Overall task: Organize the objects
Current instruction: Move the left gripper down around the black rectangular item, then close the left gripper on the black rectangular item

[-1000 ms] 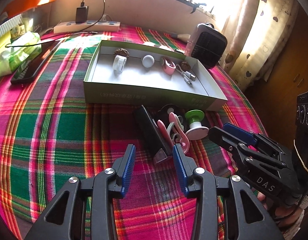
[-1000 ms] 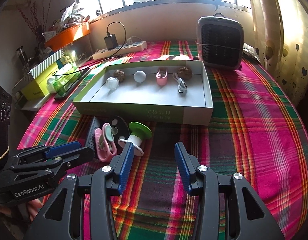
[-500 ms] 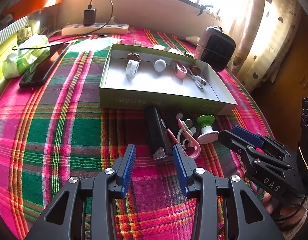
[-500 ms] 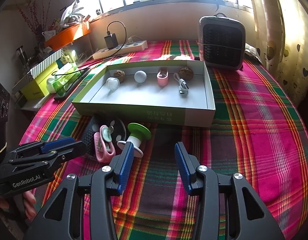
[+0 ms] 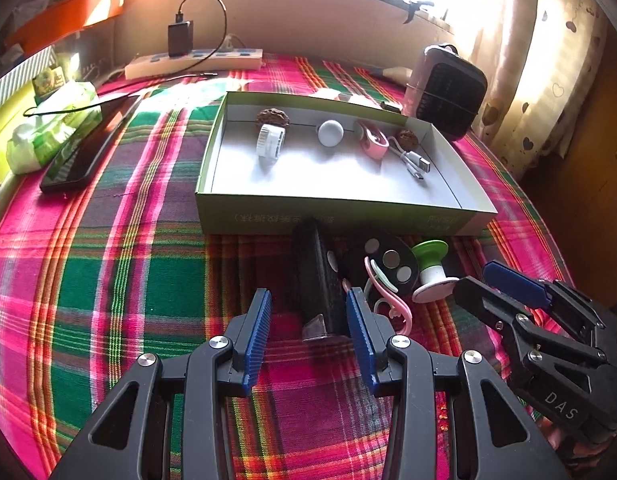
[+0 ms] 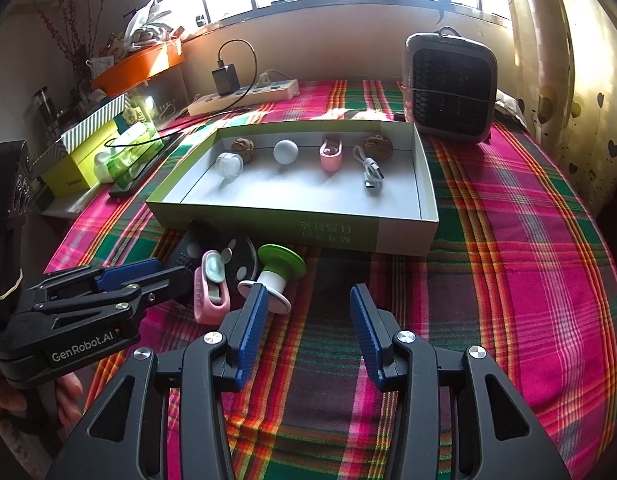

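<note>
A shallow green box (image 5: 340, 222) (image 6: 308, 232) holds a white cap, a white ball, a pink clip, a cable and two brown nuts. In front of it lie a black remote (image 5: 318, 284), a black disc (image 5: 384, 262) (image 6: 242, 258), a pink clip (image 5: 388, 300) (image 6: 210, 294) and a green-and-white spool (image 5: 430, 270) (image 6: 274, 274). My left gripper (image 5: 308, 328) is open, its tips either side of the remote's near end. My right gripper (image 6: 304, 316) is open and empty, just right of the spool.
A small heater (image 6: 450, 90) stands behind the box at the right. A power strip with a charger (image 6: 244, 90) lies at the back. A phone (image 5: 82, 152) and a green packet (image 5: 48, 136) lie at the left. The plaid cloth (image 6: 528, 260) covers the table.
My left gripper has moved right and forward, so the remote's near end now sits between its tips. The right gripper has barely moved.
</note>
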A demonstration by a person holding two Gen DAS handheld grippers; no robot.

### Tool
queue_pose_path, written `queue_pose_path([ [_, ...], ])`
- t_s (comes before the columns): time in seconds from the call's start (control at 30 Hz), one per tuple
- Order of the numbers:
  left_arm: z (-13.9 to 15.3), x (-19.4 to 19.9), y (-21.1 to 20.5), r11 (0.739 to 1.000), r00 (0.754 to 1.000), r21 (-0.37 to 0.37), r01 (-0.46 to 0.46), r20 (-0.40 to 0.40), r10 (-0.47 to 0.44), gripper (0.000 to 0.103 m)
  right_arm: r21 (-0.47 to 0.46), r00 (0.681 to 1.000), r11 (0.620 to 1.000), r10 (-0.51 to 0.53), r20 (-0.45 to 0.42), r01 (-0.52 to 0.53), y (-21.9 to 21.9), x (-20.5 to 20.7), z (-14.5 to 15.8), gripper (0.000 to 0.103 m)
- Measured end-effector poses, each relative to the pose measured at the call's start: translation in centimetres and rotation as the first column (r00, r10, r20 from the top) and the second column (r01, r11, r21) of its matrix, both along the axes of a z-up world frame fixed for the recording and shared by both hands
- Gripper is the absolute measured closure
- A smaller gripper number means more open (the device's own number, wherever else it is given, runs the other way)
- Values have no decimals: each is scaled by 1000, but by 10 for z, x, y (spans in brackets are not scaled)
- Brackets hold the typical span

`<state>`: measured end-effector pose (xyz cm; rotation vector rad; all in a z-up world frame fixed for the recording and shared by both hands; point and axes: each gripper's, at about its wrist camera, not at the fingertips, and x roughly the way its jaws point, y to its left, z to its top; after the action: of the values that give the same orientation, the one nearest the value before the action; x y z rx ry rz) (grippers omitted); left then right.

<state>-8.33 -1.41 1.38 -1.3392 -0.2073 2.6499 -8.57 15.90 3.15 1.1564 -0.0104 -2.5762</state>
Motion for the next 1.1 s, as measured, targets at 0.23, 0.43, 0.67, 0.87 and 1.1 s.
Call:
queue_pose_path([
  [0.23, -3, -2, -7, 1000, 1000, -7, -10, 3, 10, 66, -1, 1000, 1000, -3, 0, 3, -1, -1, 0, 59],
  [0.43, -3, -10, -2, 999, 1000, -32, 16, -8, -16, 66, 5, 1000, 1000, 2, 3, -2, -3, -2, 0, 59],
  [0.67, -4, -17, -1, 999, 999, -40, 28, -17, -29, 67, 11, 1000, 1000, -6, 5, 6, -4, -2, 0, 59],
  [0.87, -5, -17, -7, 999, 1000, -39, 10, -21, -10, 80, 15, 1000, 1000, -4, 5, 4, -4, -3, 0, 59],
  [1.1, -6, -15, -15, 1000, 1000, -23, -12, -28, 12, 81, 21, 1000, 1000, 9, 10, -9, -11, -4, 0, 59],
])
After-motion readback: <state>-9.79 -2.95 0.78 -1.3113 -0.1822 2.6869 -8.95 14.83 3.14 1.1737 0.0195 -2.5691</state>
